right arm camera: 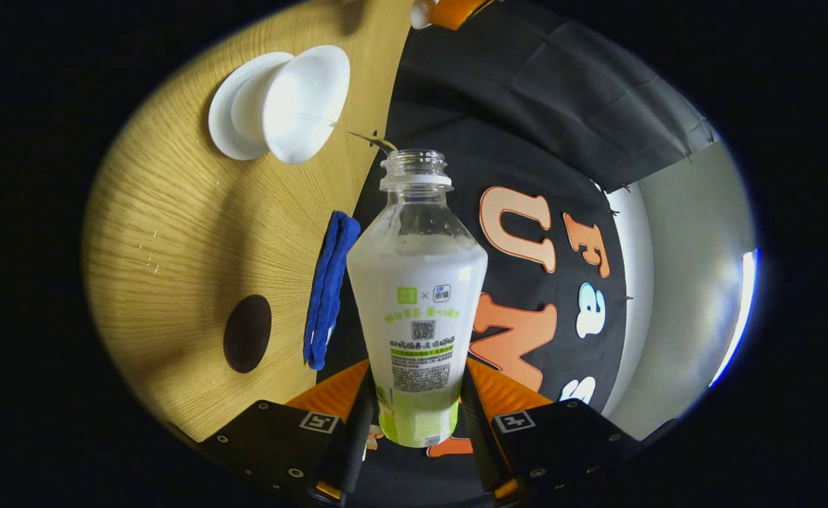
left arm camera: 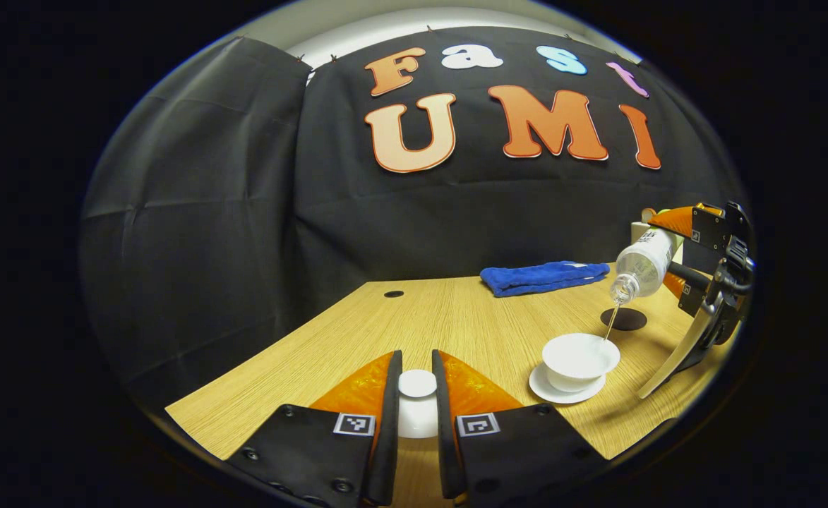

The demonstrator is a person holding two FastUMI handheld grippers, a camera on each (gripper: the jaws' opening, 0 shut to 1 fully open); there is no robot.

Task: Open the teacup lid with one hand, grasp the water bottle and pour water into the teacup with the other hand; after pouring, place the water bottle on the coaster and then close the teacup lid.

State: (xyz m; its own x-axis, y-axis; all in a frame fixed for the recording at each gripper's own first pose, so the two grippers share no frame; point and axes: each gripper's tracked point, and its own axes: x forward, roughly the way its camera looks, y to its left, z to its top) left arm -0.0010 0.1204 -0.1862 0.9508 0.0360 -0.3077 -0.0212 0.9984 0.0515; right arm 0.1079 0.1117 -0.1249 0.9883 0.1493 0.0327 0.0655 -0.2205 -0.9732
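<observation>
Nearest to me in the left gripper view, my left gripper (left arm camera: 417,402) has both fingers pressed against the white teacup lid (left arm camera: 417,384), which I hold above the wooden table (left arm camera: 357,331), its round knob facing up between the fingers. Beyond it, at about two o'clock from the lid, the open teacup (left arm camera: 580,358) stands on its white saucer (left arm camera: 548,392). A thin stream of water (left arm camera: 610,323) falls into the cup at its far rim. Above the cup the water bottle (left arm camera: 644,265) is tilted mouth-down, carried by my right gripper (left arm camera: 675,257) at three o'clock in the view. Just behind the cup lies the dark round coaster (left arm camera: 624,319), bare, and farther back at one o'clock a folded blue towel (left arm camera: 541,276) rests near the table's far edge.

In the right gripper view, my right gripper (right arm camera: 417,416) is clamped on the lower body of the bottle (right arm camera: 417,296), one finger on each side, with the uncapped neck pointing to twelve o'clock. Water leaves the mouth as a fine line toward the teacup (right arm camera: 301,102) at eleven o'clock. The coaster (right arm camera: 247,333) sits at nine o'clock from the bottle's base, and the towel (right arm camera: 325,289) lies between it and the bottle.
</observation>
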